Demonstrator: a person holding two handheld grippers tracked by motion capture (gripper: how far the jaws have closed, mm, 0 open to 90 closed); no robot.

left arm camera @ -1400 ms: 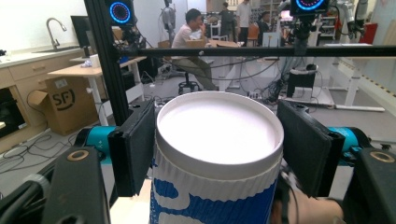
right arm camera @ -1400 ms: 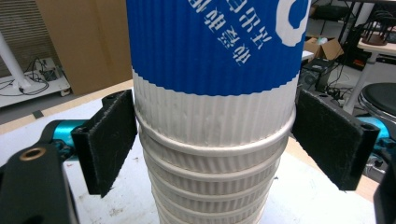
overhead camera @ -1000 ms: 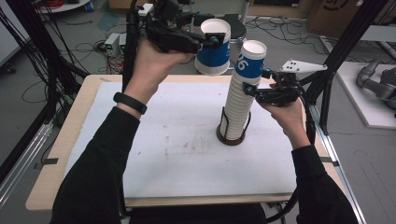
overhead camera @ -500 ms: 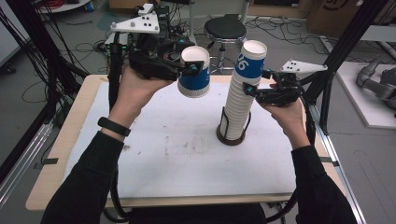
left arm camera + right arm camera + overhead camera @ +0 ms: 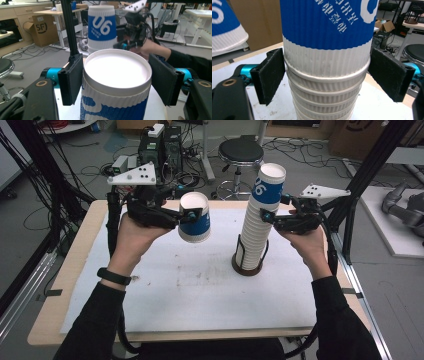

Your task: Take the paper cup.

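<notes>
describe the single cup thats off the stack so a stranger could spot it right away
Start at the white mat covering the wooden table, then find the tall stack of blue-and-white ribbed paper cups in a dark round holder. Left of it, the left gripper holds one blue-and-white ribbed paper cup in the air; unlike its neighbours, it is alone and off the table.

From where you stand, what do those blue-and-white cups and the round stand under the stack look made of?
The single cup and the cup stack look like matte paper: ribbed, corrugated walls, rolled white rims, printed blue bands. The stand seems a dark base, perhaps wood or plastic, with thin black wire uprights; too small to be sure.
</notes>
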